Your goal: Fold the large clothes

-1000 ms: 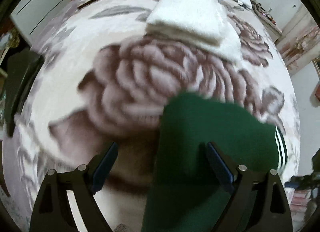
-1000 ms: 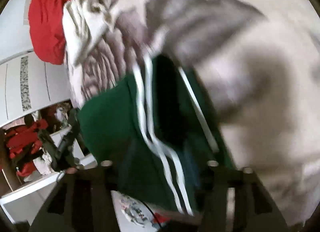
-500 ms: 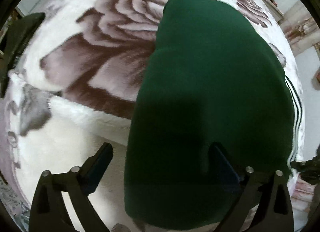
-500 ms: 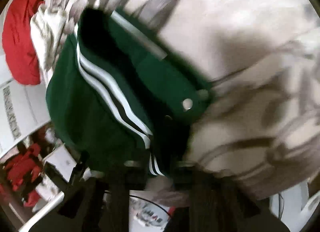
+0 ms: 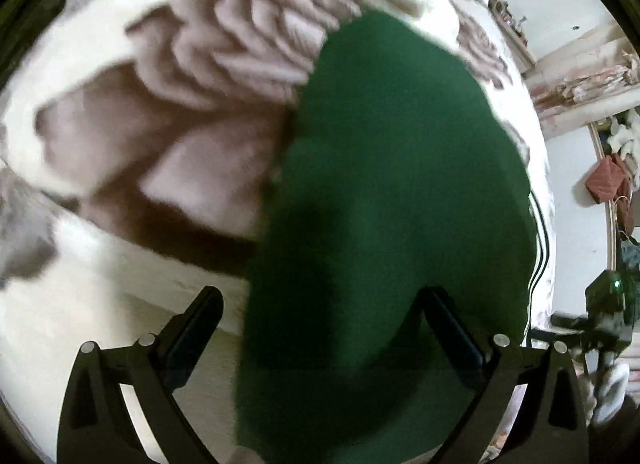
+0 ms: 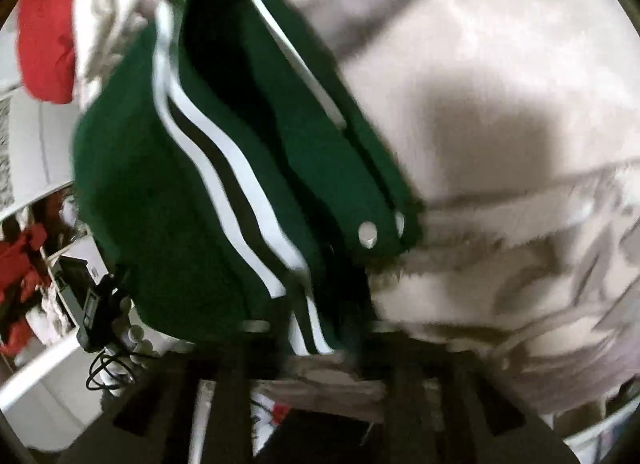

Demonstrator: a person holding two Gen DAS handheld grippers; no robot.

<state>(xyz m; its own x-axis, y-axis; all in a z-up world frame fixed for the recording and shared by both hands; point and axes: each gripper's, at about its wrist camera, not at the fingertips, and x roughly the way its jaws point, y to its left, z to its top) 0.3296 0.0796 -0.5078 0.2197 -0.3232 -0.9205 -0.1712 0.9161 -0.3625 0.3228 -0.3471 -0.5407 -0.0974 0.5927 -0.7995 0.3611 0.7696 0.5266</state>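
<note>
A dark green garment [image 5: 392,192] with white side stripes lies folded on a floral white-and-mauve blanket [image 5: 168,112]. My left gripper [image 5: 320,320] is open, its fingers [image 5: 196,320] spread wide; the green cloth lies between them, not clamped. In the right wrist view the same garment [image 6: 168,192] shows its white stripes [image 6: 224,184] and white snap buttons [image 6: 367,233]. My right gripper [image 6: 316,340] is blurred at the bottom; its jaws stand close together on the striped hem of the garment.
A red garment [image 6: 44,44] and a folded cream cloth [image 6: 108,12] lie at the far end of the bed. The other gripper's body and cables [image 6: 100,316] hang beyond the bed edge. Shelves and clutter [image 5: 608,184] stand right of the bed.
The left gripper has drawn back a little over the green garment, still open. The right gripper has stayed clamped on the striped hem while the garment shifted and spread in its view.
</note>
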